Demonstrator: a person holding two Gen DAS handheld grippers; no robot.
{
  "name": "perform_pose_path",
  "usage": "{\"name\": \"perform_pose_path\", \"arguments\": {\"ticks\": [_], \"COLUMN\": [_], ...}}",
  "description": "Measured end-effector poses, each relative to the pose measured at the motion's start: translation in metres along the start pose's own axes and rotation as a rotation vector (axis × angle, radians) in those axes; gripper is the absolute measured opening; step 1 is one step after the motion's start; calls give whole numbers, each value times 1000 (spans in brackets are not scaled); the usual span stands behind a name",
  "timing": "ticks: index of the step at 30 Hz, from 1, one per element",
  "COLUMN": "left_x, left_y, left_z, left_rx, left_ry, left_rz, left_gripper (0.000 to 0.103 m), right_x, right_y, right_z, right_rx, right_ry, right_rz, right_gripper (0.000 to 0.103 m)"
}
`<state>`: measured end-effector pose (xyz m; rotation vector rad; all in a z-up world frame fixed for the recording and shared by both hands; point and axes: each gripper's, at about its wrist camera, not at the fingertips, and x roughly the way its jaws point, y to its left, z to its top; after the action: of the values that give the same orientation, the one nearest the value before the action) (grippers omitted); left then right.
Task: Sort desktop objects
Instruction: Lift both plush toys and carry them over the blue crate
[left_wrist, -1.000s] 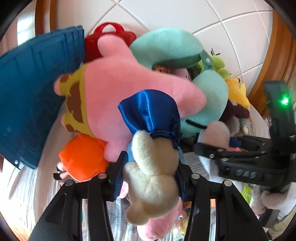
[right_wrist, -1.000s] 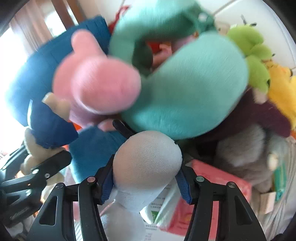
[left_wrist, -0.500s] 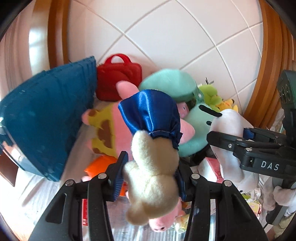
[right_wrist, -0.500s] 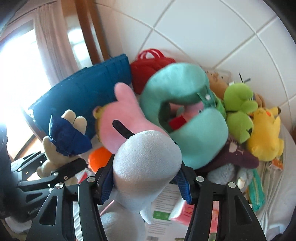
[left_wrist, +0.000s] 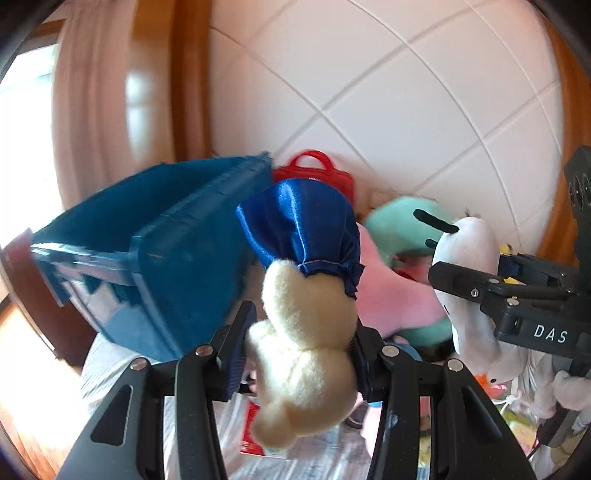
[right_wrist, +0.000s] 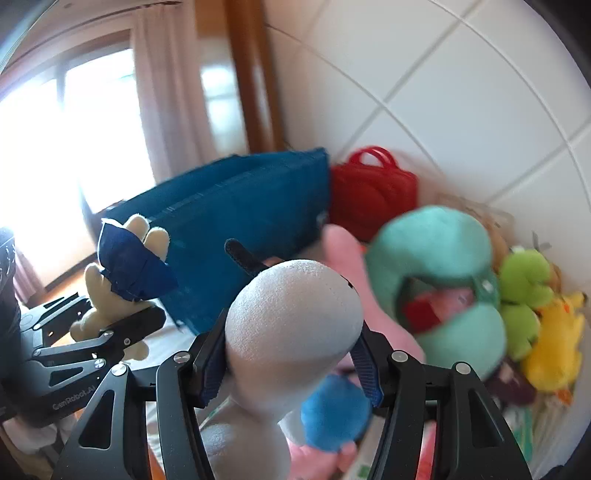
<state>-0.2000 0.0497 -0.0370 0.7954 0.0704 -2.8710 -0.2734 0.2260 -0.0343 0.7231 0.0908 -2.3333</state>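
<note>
A cream plush in a blue satin dress is clamped in the left gripper, near the blue bin. A white plush is pinched in the right gripper, above the toy pile.

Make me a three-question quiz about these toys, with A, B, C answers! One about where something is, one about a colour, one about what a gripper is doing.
1. Where is the red bag?
A. beside the blue bin, against the tiled wall
B. inside the blue bin
C. in a gripper

2. What colour is the cream plush's satin skirt?
A. green
B. blue
C. yellow

3. What is the right gripper doing?
A. hanging open with nothing in it
B. clamping a book
C. clamping the white plush

Answers: 1 A, the bag sits next to the bin by the wall. 2 B, the skirt is shiny blue. 3 C, its pads press both sides of the plush.
</note>
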Motion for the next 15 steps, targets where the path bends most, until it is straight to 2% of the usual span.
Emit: {"name": "perform_pose_path", "arguments": {"ticks": [9,15], "left_x": [-8,2], "left_y": [76,146], "left_z": [27,56], "left_rx": [-55,-39], "left_ry": [-64,-120], "left_rz": [135,160], "left_gripper": [46,46], "right_x": [38,82], "right_y": [63,121], "right_z": [46,88], "right_rx": [-98,-115], "right_ry": [-49,-112], "right_rz": [111,164], "right_gripper": [59,59]}}
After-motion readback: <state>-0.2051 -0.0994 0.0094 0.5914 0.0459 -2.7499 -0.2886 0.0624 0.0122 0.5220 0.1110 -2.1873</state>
